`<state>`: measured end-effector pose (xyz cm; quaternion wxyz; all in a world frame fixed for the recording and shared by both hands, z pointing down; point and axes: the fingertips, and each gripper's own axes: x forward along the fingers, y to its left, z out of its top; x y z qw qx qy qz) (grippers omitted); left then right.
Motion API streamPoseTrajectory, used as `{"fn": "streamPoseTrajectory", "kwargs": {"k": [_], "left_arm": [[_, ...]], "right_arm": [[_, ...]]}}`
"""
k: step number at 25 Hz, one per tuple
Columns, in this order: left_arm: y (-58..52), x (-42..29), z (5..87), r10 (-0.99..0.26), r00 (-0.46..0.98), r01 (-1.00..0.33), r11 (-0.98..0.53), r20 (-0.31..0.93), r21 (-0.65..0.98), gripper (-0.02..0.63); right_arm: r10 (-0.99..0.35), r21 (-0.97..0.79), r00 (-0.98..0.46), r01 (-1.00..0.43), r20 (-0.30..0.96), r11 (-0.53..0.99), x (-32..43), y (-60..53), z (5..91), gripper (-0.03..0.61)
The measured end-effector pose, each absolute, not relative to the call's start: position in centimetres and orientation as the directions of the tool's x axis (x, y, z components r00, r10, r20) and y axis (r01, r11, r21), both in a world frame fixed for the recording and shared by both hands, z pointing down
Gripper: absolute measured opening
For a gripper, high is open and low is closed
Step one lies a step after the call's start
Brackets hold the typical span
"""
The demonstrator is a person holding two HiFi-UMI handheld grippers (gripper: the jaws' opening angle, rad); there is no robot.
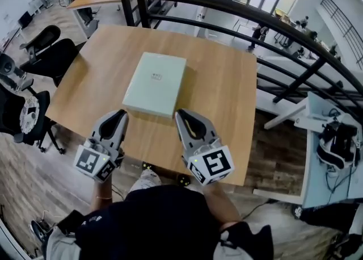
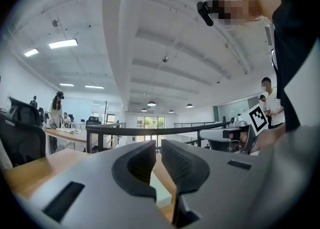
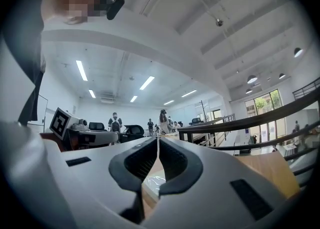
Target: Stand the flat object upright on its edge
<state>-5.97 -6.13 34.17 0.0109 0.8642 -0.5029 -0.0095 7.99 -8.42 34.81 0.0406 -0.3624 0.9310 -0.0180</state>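
Nothing done yet tbh. Flat box lies flat mid tabletop, untouched. My left claw and right claw both closed, empty, near its front edge. Whole lift-and-stand part left.

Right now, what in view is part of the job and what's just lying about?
Job: box, lying flat on table; left gripper and right gripper, both shut, empty, near its front edge.
Lying about: chairs, railing, side desk with gear.
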Motion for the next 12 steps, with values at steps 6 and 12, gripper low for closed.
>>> {"fn": "streamPoseTrajectory", "kwargs": {"k": [6, 12], "left_arm": [[-9.4, -9.6, 34.7, -0.833, 0.553, -0.832, -0.553, 0.002, 0.042, 0.031], [-12.4, -13.2, 35.7, -0.814, 0.581, -0.813, -0.580, 0.006, 0.051, 0.031]], "right_arm": [[-0.726, -0.063, -0.687, -0.724, -0.021, 0.687, 4.7, -10.5, 35.8, 0.025], [-0.758, -0.047, -0.652, -0.757, -0.006, 0.651, 1.9, -13.1, 36.2, 0.025]]}}
